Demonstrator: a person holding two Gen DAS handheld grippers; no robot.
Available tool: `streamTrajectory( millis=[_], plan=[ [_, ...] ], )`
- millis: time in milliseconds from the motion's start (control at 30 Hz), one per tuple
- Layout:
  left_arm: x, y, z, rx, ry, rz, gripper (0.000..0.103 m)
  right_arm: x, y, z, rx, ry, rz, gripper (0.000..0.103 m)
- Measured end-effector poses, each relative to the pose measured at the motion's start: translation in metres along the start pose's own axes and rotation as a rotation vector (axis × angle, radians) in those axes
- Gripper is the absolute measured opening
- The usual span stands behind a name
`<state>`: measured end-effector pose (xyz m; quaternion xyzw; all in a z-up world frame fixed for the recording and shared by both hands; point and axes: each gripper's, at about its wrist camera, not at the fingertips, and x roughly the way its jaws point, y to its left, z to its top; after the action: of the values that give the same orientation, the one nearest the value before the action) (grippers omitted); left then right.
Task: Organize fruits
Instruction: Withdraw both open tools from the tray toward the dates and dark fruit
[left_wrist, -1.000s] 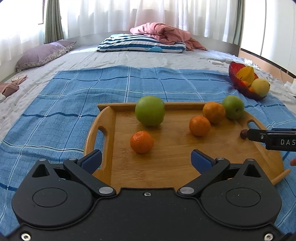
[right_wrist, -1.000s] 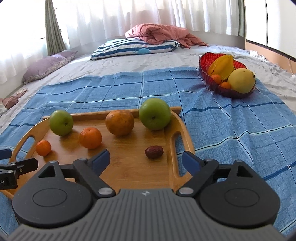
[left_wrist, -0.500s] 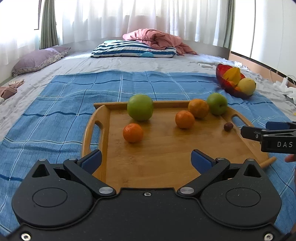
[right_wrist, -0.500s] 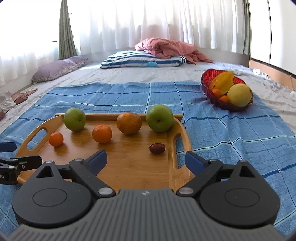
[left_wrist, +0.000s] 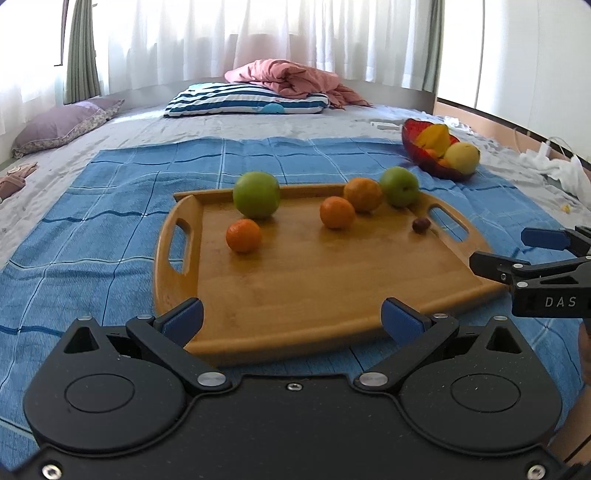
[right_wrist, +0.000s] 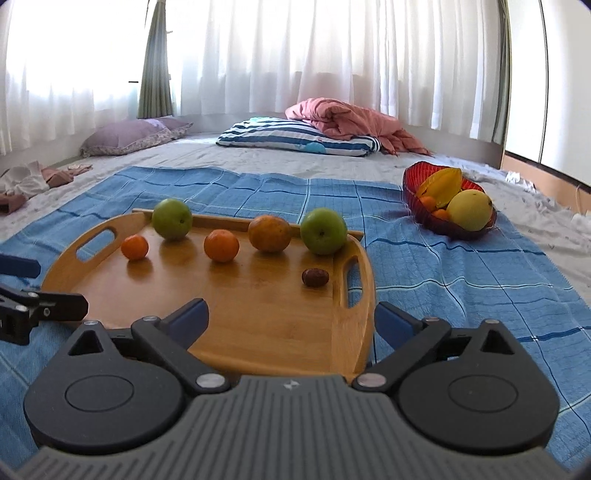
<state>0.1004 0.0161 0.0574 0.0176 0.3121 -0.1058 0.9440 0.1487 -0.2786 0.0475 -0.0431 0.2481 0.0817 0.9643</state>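
Observation:
A wooden tray lies on a blue checked blanket. On it sit two green apples, three oranges and a small dark date. A red bowl at the far right holds yellow and orange fruit. My left gripper is open and empty at the tray's near edge. My right gripper is open and empty over the tray's near right corner; it also shows in the left wrist view.
The blanket covers a grey bed. A striped pillow with a pink quilt lies at the back, a purple pillow at the far left. Curtains hang behind. White cloth lies at the right edge.
Both grippers have drawn back and risen from the tray, so the tray and fruit look farther away. Both stay open. The fruit has not moved.

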Motion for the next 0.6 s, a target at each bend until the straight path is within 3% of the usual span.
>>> streamTrajectory(
  millis=[433, 600],
  plan=[
    [-0.011, -0.005, -0.033, 0.026, 0.05, -0.018, 0.102, -0.02, 0.007, -0.033, -0.092, 0.005, -0.008, 0.103],
    [-0.013, -0.005, -0.041, 0.015, 0.057, -0.028, 0.097, -0.029, 0.007, -0.04, -0.096, 0.005, 0.012, 0.103]
  ],
)
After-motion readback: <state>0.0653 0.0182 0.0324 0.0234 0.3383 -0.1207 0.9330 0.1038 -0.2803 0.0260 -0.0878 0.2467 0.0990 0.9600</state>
